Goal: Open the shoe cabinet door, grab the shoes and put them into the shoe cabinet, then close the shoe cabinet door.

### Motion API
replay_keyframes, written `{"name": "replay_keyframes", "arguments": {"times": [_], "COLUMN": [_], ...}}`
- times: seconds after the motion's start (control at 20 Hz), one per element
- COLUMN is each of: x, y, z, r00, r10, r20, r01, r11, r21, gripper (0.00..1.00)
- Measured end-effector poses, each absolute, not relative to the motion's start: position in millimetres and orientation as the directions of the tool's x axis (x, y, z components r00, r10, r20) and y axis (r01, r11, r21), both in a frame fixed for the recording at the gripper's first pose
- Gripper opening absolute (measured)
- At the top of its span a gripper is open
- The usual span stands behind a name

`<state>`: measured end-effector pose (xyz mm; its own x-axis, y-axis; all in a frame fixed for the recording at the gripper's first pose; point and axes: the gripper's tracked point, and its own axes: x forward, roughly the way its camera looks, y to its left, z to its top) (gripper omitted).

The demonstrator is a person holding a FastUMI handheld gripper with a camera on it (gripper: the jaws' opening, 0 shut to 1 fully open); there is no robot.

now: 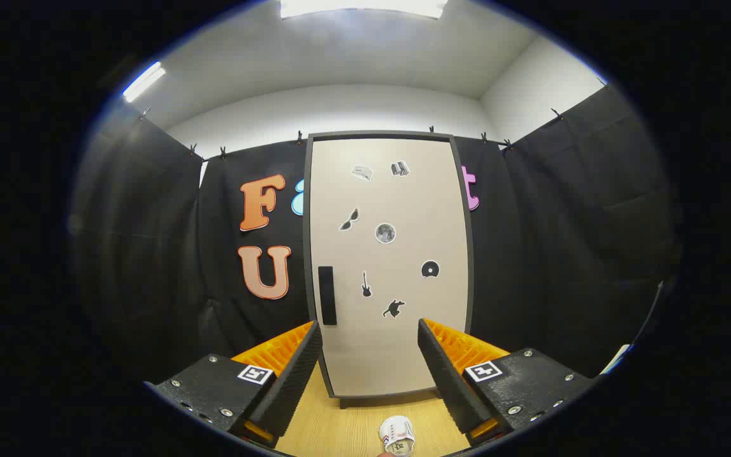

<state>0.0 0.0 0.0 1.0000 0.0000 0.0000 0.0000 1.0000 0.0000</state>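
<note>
Beige and shut, the cabinet door (388,266) stands on the bench (353,425) beyond my spread, empty fingers (368,355); its dark handle (327,295) sits at the door's left edge. Approaching off-line, I could slip off that slim handle, or bump the shoe (397,437) lying before the door.

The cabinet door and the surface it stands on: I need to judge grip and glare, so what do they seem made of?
The cabinet door looks like a smooth matte beige panel, perhaps laminate or painted board, with a dark frame and a black recessed handle; no glare shows. The tabletop looks like light wood or wood-look laminate, with faint grain lines. The claw is open just ahead of the door.
</note>
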Motion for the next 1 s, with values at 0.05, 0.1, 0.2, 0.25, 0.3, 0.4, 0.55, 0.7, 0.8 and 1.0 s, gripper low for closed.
{"name": "replay_keyframes", "arguments": {"times": [0.05,0.1,0.2,0.25,0.3,0.4,0.55,0.7,0.8,1.0], "x": [1,2,4,5,6,9,11,12,15,26], "y": [-1,-1,-1,-1,-1,0,-1,-1,-1,3], "z": [-1,-2,-3,-4,-5,-7,-6,-5,-8,-13], "r00": [1.000,1.000,1.000,1.000,1.000,1.000,1.000,1.000,1.000,0.999], "r10": [0.003,0.004,0.004,0.005,0.005,0.005,0.004,0.001,-0.001,0.003], "r20": [-0.005,-0.009,-0.011,-0.011,-0.013,-0.021,-0.019,-0.017,-0.022,-0.033], "r01": [-0.003,-0.004,-0.004,-0.005,-0.005,-0.005,-0.004,-0.002,0.001,-0.003], "r11": [1.000,1.000,1.000,1.000,1.000,1.000,1.000,1.000,1.000,1.000], "r21": [-0.001,-0.002,-0.003,-0.003,-0.006,-0.008,-0.008,-0.014,-0.014,-0.004], "gripper": [0.95,0.95,0.95,0.95,0.95,0.95,0.95,0.95,0.95,0.95]}}
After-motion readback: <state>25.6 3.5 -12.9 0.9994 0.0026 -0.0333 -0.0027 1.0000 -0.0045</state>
